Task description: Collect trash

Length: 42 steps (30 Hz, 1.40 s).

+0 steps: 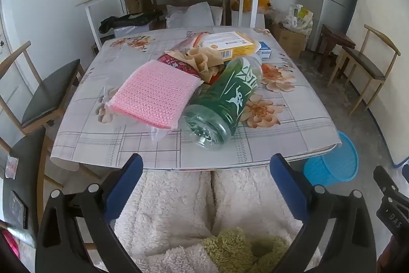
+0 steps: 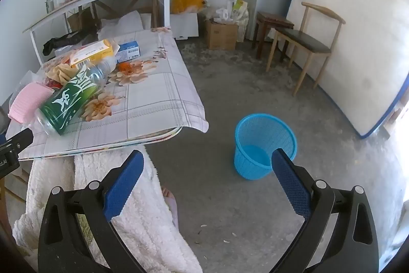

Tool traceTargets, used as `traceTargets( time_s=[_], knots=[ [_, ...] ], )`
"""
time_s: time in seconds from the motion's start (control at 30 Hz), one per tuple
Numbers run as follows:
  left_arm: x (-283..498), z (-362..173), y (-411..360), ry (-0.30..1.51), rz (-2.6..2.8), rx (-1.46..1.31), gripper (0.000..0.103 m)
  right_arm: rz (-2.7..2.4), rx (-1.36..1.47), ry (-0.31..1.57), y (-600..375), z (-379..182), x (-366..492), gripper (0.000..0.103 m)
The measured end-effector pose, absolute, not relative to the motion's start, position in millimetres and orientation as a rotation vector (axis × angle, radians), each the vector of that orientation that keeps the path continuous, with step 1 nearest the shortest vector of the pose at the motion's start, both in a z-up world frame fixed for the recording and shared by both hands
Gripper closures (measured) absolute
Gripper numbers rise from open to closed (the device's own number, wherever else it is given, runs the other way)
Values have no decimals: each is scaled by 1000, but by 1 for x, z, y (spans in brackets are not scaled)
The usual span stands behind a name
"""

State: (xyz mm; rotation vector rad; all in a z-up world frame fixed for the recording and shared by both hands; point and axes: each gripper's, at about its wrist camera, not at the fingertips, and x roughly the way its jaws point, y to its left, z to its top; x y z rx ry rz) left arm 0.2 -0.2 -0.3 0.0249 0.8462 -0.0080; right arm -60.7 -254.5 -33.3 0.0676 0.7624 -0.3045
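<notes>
A: Blue pads of the left tool [image 1: 205, 186] stand wide apart with nothing between them, held off the near edge of the surface [image 1: 143, 150], above fleecy white fabric. What lies on the floral cloth?

B: From the left wrist view, a green-labelled plastic bottle [image 1: 225, 99] lies on its side near the middle, base toward the near edge. A pink knitted pad [image 1: 156, 96] touches its left side. Behind them sit crumpled brown paper [image 1: 204, 60] and a red wrapper [image 1: 176, 63], with a yellow box [image 1: 230, 44] and a small blue-and-white box [image 1: 264, 49] toward the far edge. A blue basket [image 1: 334, 163] stands on the floor past the near right corner.

A: And the right wrist view?

B: The right tool [image 2: 207, 181] is likewise spread open and holds nothing, hanging over the concrete floor off the surface's right edge. The blue basket [image 2: 264, 145] sits on the floor just beyond its right pad, well apart from the surface [image 2: 158, 104]. The bottle [image 2: 69, 99] lies toward the near left corner, the pink pad [image 2: 28, 101] just beside it and the yellow box [image 2: 93, 53] behind.
</notes>
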Motion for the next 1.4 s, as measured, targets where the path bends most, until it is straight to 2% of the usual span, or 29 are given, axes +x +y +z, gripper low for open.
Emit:
traceTargets(
  time_s=[1.4],
  knots=[
    [0,0,0,848,-5,30,6,-300,74,757,-254,-32,-58,7]
  ],
)
